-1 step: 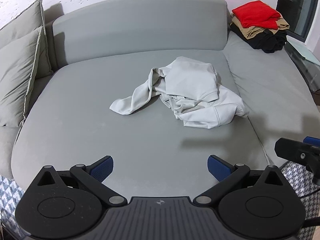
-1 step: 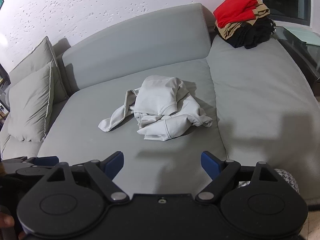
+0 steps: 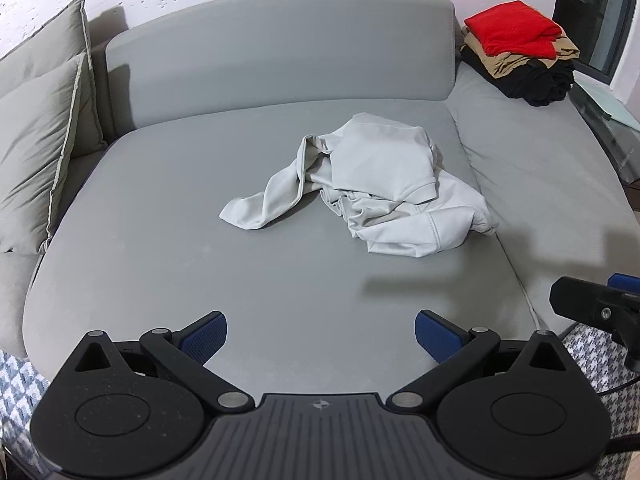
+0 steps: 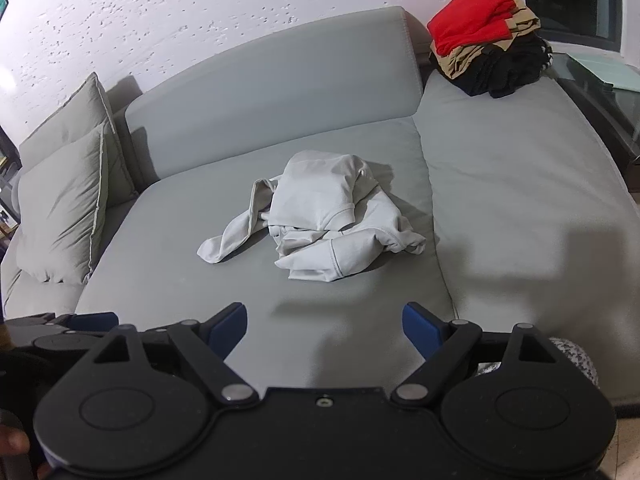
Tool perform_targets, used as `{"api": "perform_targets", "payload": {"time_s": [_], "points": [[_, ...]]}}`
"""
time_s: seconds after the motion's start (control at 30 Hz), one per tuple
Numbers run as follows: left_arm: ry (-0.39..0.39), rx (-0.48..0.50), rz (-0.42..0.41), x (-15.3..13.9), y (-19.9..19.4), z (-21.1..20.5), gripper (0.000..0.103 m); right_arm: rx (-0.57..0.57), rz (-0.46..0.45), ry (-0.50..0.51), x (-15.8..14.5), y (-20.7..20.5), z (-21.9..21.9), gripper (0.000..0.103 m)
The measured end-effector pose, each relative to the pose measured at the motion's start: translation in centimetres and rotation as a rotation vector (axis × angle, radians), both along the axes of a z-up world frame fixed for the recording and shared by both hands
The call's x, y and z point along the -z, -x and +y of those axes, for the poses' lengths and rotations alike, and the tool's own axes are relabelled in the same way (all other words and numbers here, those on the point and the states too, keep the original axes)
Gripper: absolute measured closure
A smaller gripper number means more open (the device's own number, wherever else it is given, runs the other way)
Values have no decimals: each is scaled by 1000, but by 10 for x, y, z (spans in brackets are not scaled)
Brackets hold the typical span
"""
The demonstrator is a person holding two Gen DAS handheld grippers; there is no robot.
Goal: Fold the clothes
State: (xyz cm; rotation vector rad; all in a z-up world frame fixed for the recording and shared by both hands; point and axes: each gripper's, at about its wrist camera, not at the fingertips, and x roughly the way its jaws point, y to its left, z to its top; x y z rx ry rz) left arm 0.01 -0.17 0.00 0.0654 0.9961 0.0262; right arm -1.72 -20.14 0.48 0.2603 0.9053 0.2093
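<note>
Both tongs, the left tongs (image 3: 321, 334) and the right tongs (image 4: 324, 326), are spread wide with nothing between them, and they hang over the front of the gray sofa (image 3: 168, 216). A crumpled light gray shirt (image 3: 384, 188) lies in the middle of the sofa seat, well apart from both. Folded clothes (image 3: 520, 52) sit stacked in the far right corner.

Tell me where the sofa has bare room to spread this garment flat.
Bare: the seat between the crumpled light grey garment and the cushions, and the strip nearest both tools. The right-hand seat is bare too, up to the clothes stack.
</note>
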Motion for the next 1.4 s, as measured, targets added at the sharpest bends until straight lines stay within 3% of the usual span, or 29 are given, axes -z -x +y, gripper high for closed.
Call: {"api": "perform_targets", "payload": {"time_s": [0.4,1.4], "points": [[38,11,16,3,1,12,1,-5,0,2,-1,1,4,13],[22,-9,39,10,-1,7,1,-9,8,-5,2,0,3,11]]}}
